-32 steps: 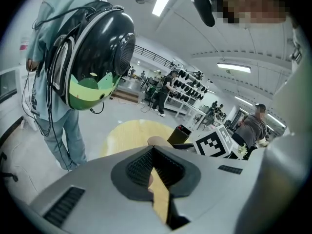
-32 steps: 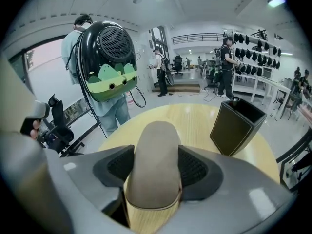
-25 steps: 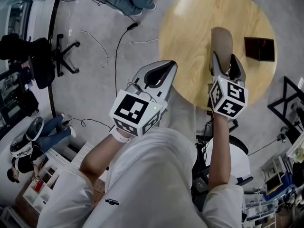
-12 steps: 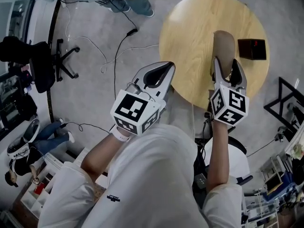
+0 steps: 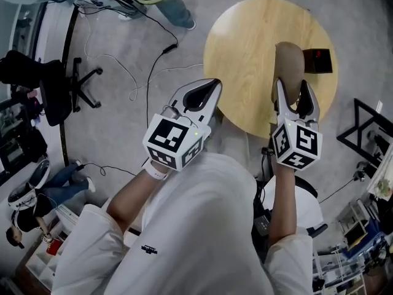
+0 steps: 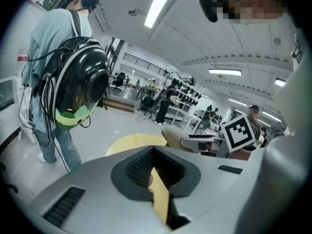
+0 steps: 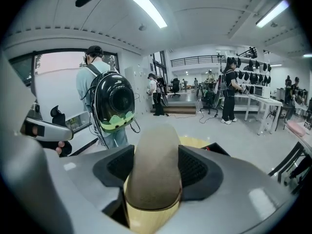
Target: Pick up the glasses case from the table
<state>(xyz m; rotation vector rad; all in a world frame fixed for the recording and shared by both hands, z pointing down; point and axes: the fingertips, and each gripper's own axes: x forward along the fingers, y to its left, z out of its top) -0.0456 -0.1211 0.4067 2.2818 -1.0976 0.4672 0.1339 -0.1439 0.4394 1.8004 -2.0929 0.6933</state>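
wooden table (image 5: 239,54) on cabled floor (image 5: 116,109) | right gripper (image 5: 292,88) clamps glasses case (image 5: 288,57); left gripper (image 5: 212,86) closed

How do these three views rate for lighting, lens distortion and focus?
Head view: even light, sharp, no glare on the round wooden table. Right gripper view: strong fisheye with dark corners, bright ceiling strips, and the beige glasses case slightly soft so close to the lens. Left gripper view: same fisheye, with a mosaic patch at the top.

Tan oblong glasses case (image 5: 288,60), gripped in right hand-held gripper (image 5: 291,90).
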